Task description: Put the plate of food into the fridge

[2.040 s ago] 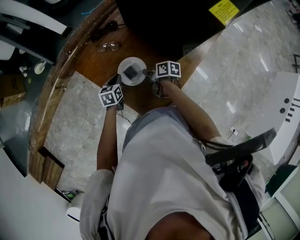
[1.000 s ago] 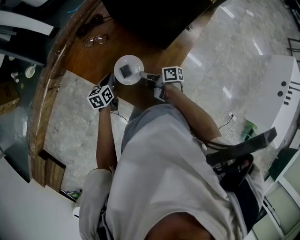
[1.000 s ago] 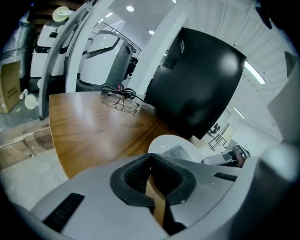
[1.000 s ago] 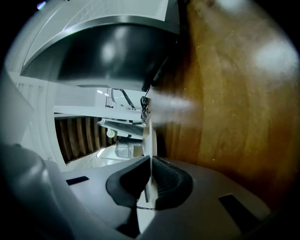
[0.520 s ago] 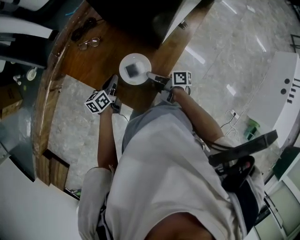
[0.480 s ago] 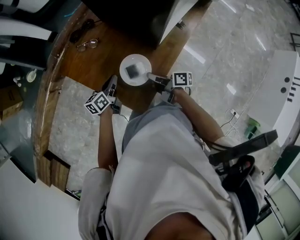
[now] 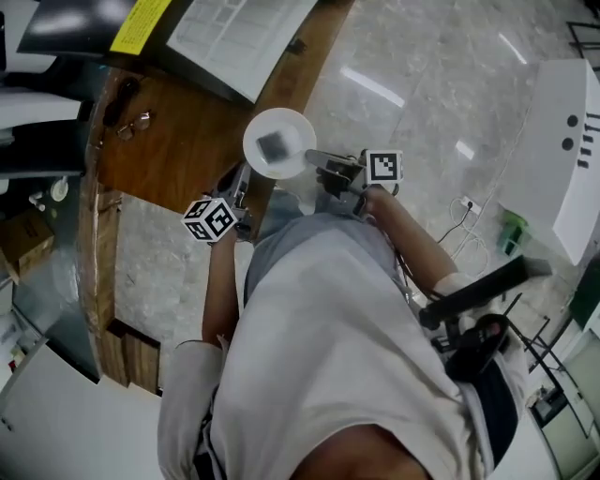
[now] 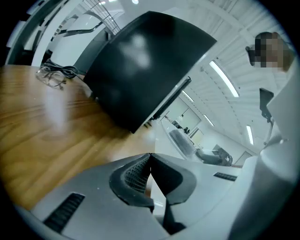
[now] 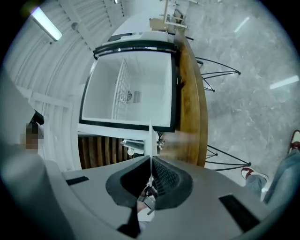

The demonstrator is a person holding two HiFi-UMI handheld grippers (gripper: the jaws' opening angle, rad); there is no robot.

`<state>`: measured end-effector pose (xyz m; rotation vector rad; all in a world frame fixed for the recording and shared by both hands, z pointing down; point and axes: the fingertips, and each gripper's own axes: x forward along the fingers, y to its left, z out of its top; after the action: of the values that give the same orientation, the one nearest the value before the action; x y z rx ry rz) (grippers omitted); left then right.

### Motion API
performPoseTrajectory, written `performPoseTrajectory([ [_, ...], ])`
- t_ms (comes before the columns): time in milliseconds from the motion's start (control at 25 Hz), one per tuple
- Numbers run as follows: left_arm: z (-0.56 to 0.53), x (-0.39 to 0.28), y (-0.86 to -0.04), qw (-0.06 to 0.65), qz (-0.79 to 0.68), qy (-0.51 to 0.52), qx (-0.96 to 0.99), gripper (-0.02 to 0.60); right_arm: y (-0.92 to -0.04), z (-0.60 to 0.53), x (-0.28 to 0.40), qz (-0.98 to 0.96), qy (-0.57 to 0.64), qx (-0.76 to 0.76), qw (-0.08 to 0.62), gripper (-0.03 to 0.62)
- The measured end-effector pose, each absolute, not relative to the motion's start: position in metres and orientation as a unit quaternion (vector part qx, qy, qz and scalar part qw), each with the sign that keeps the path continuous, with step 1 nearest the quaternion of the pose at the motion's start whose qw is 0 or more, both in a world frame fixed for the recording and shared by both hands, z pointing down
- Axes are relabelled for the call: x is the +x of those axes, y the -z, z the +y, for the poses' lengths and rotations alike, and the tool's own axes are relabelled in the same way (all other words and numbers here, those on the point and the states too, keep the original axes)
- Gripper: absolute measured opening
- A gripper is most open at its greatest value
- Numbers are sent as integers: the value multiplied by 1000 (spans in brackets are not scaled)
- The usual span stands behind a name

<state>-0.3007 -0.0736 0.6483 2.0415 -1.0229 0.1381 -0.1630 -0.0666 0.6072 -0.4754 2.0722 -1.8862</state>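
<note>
A white plate (image 7: pixel 279 143) with a grey piece of food hangs in the air over the edge of the wooden counter (image 7: pixel 159 150). My right gripper (image 7: pixel 314 157) is shut on its right rim. In the right gripper view the rim shows edge-on as a thin white line (image 9: pixel 150 133) pinched between the jaws of the right gripper (image 9: pixel 150 161). The fridge (image 9: pixel 126 91) stands open ahead, its inside white. My left gripper (image 7: pixel 242 178) is just below and left of the plate. In its own view the left gripper (image 8: pixel 150 157) is shut with nothing between the jaws.
The fridge's open door (image 7: pixel 239 33) and a yellow label (image 7: pixel 141 21) are at the top of the head view. Glasses (image 7: pixel 136 122) lie on the counter. A white cabinet (image 7: pixel 562 141) stands at the right on the marble floor. The black fridge body (image 8: pixel 140 65) fills the left gripper view.
Both grippers and the plate have swung away from the middle of the counter to its edge. The open fridge has come into view at the top.
</note>
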Motion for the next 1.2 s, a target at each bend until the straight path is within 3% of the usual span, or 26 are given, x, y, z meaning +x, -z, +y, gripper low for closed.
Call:
performPoseTrajectory([
  [240, -72, -114, -630, 331, -405, -81, 848, 12, -587, -70, 0, 726, 639, -178, 181, 25],
  [480, -83, 2, -599, 258, -413, -88, 869, 12, -565, -67, 111, 720, 633, -218, 184, 25],
  [680, -89, 32, -573, 199, -422, -89, 880, 12, -533, -73, 130, 719, 631, -199, 215, 26],
  [1200, -128, 31, -488, 121, -482, -59, 866, 12, -447, -140, 106, 749, 616, -134, 204, 26],
])
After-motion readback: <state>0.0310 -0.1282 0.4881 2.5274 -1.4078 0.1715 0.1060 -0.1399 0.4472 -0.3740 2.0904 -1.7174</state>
